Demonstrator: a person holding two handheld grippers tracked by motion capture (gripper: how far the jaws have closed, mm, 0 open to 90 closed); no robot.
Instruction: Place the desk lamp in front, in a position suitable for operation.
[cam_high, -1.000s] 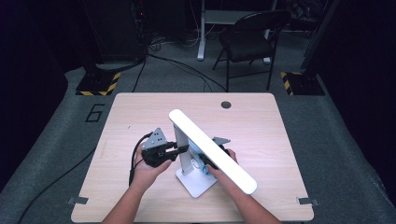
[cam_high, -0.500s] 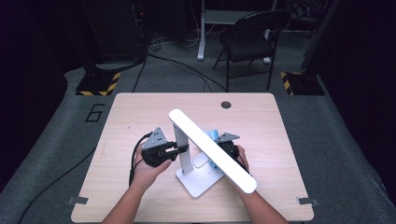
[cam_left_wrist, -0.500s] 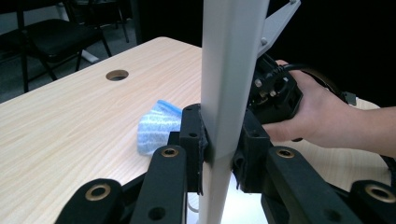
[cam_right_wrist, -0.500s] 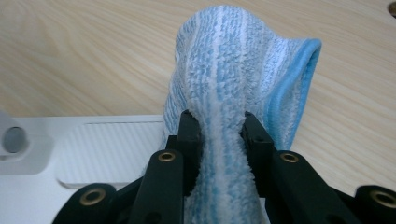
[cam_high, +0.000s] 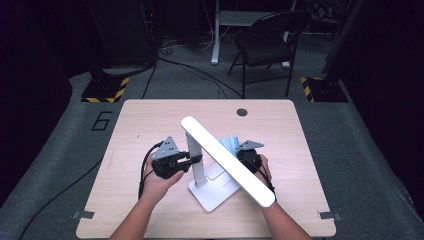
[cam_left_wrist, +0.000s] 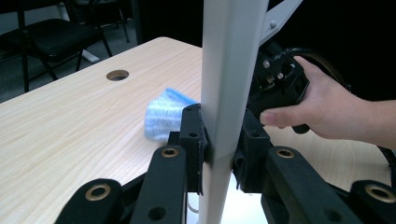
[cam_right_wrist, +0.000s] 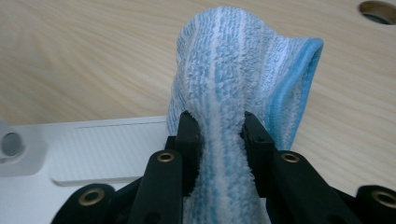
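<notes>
A white desk lamp stands mid-table on a flat base, with an upright post and a long light bar slanting over it. My left gripper is shut on the post, its pads pressing on both sides. A blue-and-white striped cloth hangs bunched in my right gripper, just beyond the bar. In the right gripper view the pads pinch the cloth above the lamp base. Those jaws have just eased open a little, with the cloth still between them.
The wooden table has a round cable hole near its far edge. A black chair and yellow-black striped blocks stand on the floor beyond. The left gripper's cable loops by the left wrist.
My right hand has shifted a little right and away, bringing the blue cloth out from under the light bar. The left gripper has stayed on the post.
</notes>
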